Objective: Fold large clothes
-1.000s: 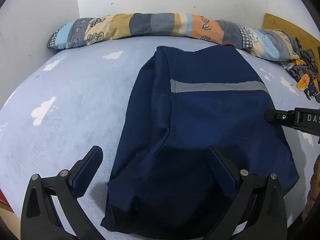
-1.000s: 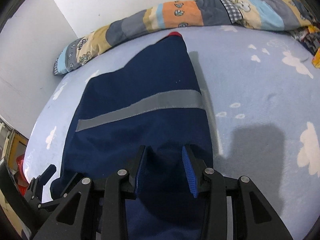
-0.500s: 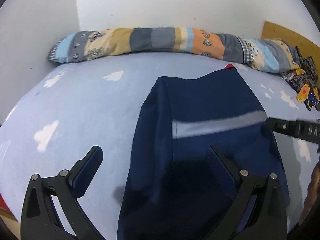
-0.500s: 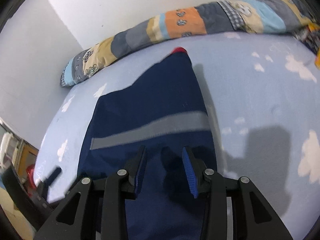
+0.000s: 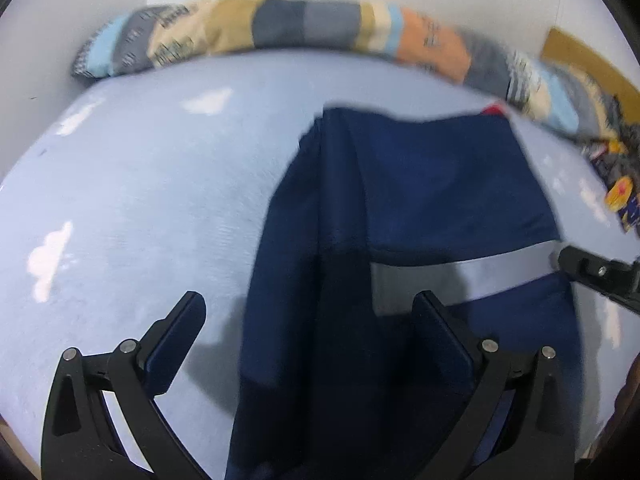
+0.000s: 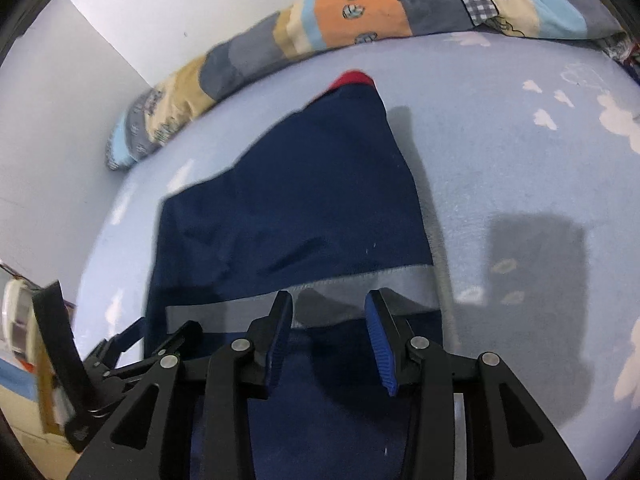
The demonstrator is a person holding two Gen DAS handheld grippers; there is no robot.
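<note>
Garment: a navy garment (image 5: 420,208) with a grey reflective stripe (image 6: 320,300) lies on the bed (image 5: 140,200) — already doubled over, a bit of red lining (image 6: 354,79) peeking out at its far end.
Place: right of the bed's middle in the left wrist view, well short of the patchwork quilt roll (image 5: 304,24) along the far wall.
Long axis: runs near to far, from the two grippers toward the quilt roll; the stripe crosses it left to right, near the near end.
Left gripper (image 5: 312,340): jaws wide apart, straddling the garment's left edge; no cloth between the pads that I can see.
Right gripper (image 6: 328,336): jaws partly apart above the stripe, at the garment's near right; no cloth looks pinched.
Step in hand: my guess — lining up to take the near edge for another fold toward the far end.
Doing it well: catch both near corners at matching points along the edge, pinch every layer, then carry them evenly so the sides stay parallel and the stripe stays square.
Risk: grabbing only the top layer would open the earlier fold.
</note>
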